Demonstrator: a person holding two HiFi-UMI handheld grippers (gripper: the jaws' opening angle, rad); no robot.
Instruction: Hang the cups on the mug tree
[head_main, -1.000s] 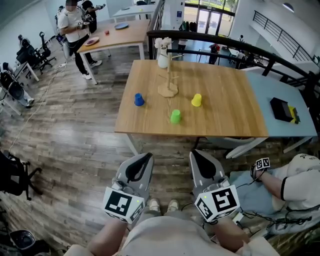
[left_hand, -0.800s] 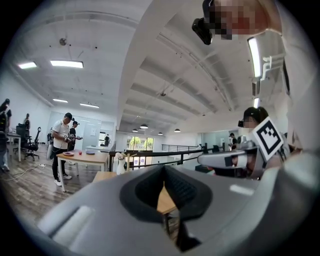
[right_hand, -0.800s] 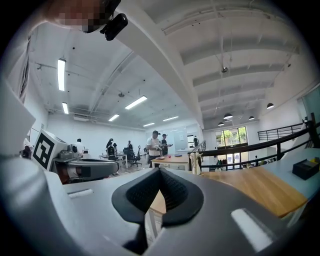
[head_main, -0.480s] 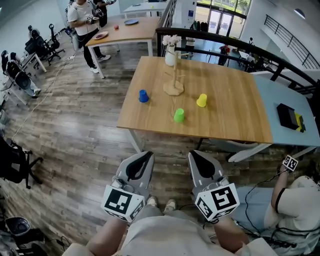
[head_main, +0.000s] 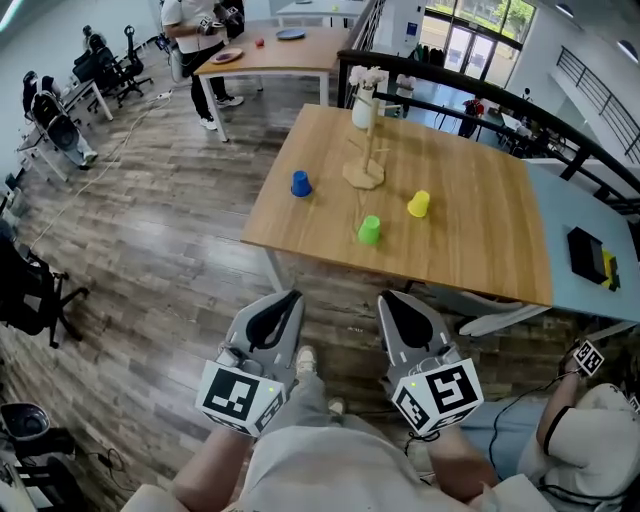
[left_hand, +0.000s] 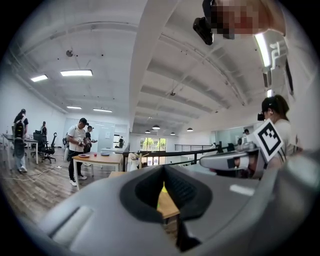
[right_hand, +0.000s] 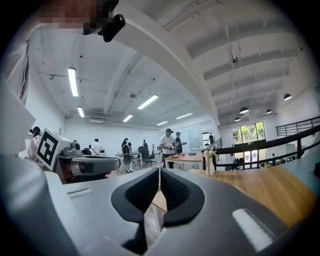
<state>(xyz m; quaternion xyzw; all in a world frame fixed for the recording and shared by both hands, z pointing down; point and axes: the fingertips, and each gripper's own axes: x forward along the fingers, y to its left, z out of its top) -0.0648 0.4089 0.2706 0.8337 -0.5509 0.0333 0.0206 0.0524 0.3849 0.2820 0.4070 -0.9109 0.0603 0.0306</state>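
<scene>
Big open office with a plank floor, and a wooden table (head_main: 470, 230) sits out ahead of the person wearing the camera. The mug tree (head_main: 364, 172) stands toward the table's far side, with a white vase of flowers (head_main: 363, 108) just behind it. All three cups are down on the tabletop, apart from the tree: the blue cup (head_main: 300, 184) to its left, the yellow cup (head_main: 419, 204) to its right, and the green cup (head_main: 369, 230) in front, nearest the person. The left gripper (head_main: 288, 298) and right gripper (head_main: 392, 298) hang side by side over the floor, short of the table's near edge and pointing toward it. The left one's jaws are pressed together. The right one's are closed down to a hairline slit. Neither has anything in it. Further back, someone stands by another table (head_main: 290, 50), and office chairs (head_main: 40, 290) sit off to the left.
</scene>
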